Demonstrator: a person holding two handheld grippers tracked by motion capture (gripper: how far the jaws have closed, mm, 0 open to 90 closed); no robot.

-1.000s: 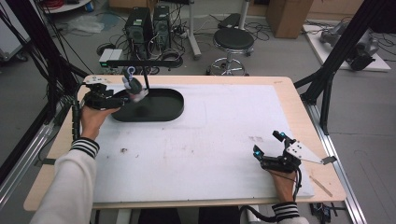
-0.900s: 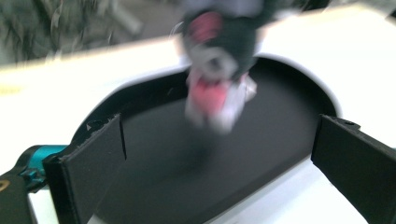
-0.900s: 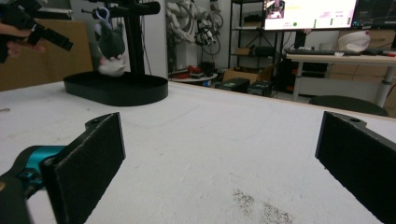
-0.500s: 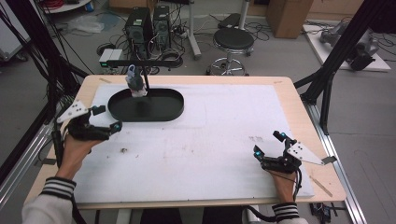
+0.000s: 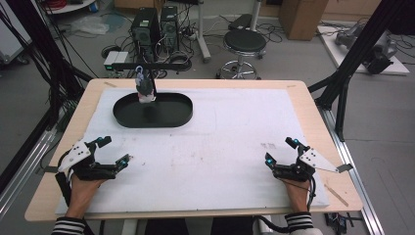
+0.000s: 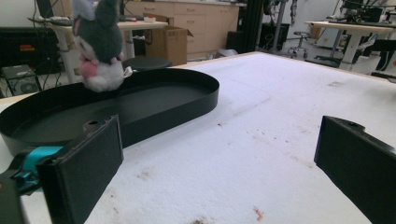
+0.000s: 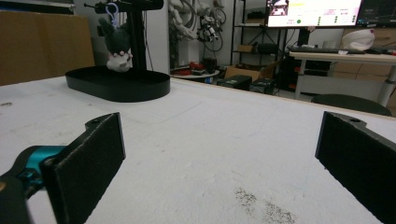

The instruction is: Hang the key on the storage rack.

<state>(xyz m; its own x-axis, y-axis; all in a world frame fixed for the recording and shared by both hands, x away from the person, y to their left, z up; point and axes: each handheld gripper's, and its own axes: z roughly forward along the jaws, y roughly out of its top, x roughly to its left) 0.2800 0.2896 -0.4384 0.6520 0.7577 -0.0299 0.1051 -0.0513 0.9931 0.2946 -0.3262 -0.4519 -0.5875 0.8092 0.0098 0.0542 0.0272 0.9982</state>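
A small grey-and-white plush toy [image 5: 145, 91] hangs by its loop from a black stand [image 5: 155, 64] over a black oval tray [image 5: 171, 115] at the back left of the table. My left gripper [image 5: 115, 150] rests near the front left edge, well short of the tray. Its jaws have just been opening and stand open with nothing between them. In the left gripper view [image 6: 219, 168] the plush toy [image 6: 99, 46] and the tray [image 6: 187, 95] lie ahead. My right gripper [image 5: 280, 151] sits open at the front right, far from the plush toy [image 7: 119, 49] and the tray [image 7: 121, 88].
A white mat [image 5: 230, 132] covers most of the wooden table [image 5: 313, 103]. Black frame posts [image 5: 350, 73] rise at both sides. Behind the table stand a stool [image 5: 243, 44] and computer towers [image 5: 156, 24] on the floor.
My left gripper has let go of the plush toy at the tray and drawn back to the front left of the table. The toy stays hanging. The right gripper has not moved.
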